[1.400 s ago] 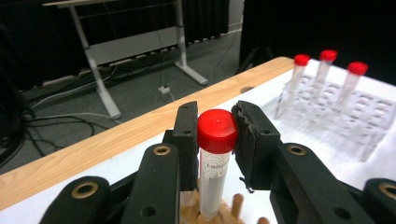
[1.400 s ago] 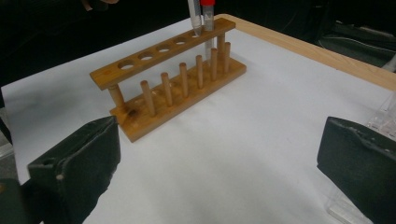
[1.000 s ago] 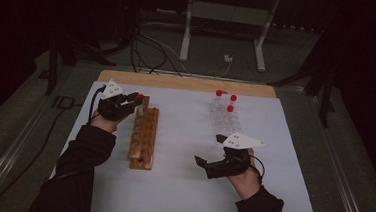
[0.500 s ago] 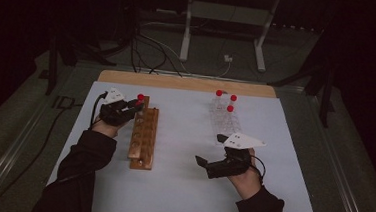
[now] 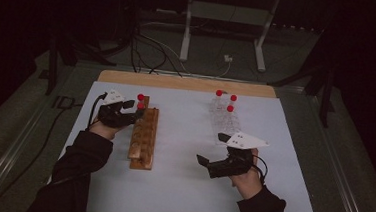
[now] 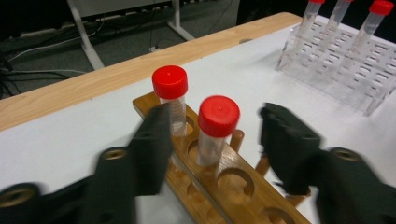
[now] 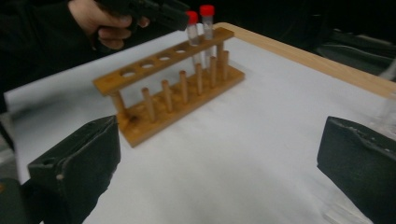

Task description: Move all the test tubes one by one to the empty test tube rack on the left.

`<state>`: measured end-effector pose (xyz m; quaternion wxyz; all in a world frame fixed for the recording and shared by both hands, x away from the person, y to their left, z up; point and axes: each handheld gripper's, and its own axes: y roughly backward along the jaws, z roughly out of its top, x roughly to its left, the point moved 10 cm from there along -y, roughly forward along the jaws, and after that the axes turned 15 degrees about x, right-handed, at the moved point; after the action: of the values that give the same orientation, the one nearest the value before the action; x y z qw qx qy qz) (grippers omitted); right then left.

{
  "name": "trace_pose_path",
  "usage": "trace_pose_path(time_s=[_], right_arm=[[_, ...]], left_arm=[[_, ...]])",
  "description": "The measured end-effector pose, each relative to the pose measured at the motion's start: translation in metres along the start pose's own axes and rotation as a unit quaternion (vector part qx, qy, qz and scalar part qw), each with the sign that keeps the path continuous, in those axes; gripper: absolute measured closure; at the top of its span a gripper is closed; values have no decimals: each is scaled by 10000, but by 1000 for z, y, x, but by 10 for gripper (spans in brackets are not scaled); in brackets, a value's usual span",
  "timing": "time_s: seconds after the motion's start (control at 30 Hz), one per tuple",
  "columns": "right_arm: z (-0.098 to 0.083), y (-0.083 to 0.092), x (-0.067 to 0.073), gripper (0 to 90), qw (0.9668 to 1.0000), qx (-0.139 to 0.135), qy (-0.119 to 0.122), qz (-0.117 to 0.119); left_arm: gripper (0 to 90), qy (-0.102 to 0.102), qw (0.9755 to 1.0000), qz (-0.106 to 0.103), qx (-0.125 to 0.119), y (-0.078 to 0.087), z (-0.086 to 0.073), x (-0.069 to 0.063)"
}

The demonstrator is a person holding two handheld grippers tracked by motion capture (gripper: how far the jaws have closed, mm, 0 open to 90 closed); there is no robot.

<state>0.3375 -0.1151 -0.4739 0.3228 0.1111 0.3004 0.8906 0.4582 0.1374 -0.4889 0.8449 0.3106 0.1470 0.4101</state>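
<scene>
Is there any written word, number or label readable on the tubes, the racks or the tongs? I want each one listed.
None can be read.
Red-capped clear plastic tubes: no label.
Brown wooden tube rack: no marking.
Clear plastic rack: no marking.
White plate with dark dots on the right tongs: no letters.

The room is dim, dark at its far side. A white sheet (image 5: 180, 185) covers the bench (image 5: 187, 83), whose pale wooden far edge stays bare. Beyond it, a grey floor (image 5: 289, 58) carries a white metal stand (image 5: 222, 18) and loose black cables (image 5: 130, 42); another cable (image 5: 39, 125) trails left.
</scene>
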Motion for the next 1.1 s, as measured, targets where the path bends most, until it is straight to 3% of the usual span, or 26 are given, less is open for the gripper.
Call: trace_pose_path(time_s=[0.13,0.33,0.4,0.7,0.9,1.1], right_arm=[[2,3,-1,0,10000,-17,44,-35],[4,7,-7,0,10000,-36,18,-68],[5,8,-11,0,9999,-33,-22,-102],[12,18,-31,0,9993,-104,-130,-343],[14,18,-40,0,9990,-100,-268,-336],[17,16,-56,0,9980,-71,-345,-524]], left_arm=[[173,-7,9999,-142,-69,13,-1,-9],[28,-284,9982,-495,-161,34,-7,-35],[17,-427,9969,-618,-215,41,-10,-45],[17,-641,9916,-1072,-347,59,-26,-77],[17,-703,9904,-1164,-261,60,-33,-89],[17,-726,9893,-1243,-239,63,-38,-94]])
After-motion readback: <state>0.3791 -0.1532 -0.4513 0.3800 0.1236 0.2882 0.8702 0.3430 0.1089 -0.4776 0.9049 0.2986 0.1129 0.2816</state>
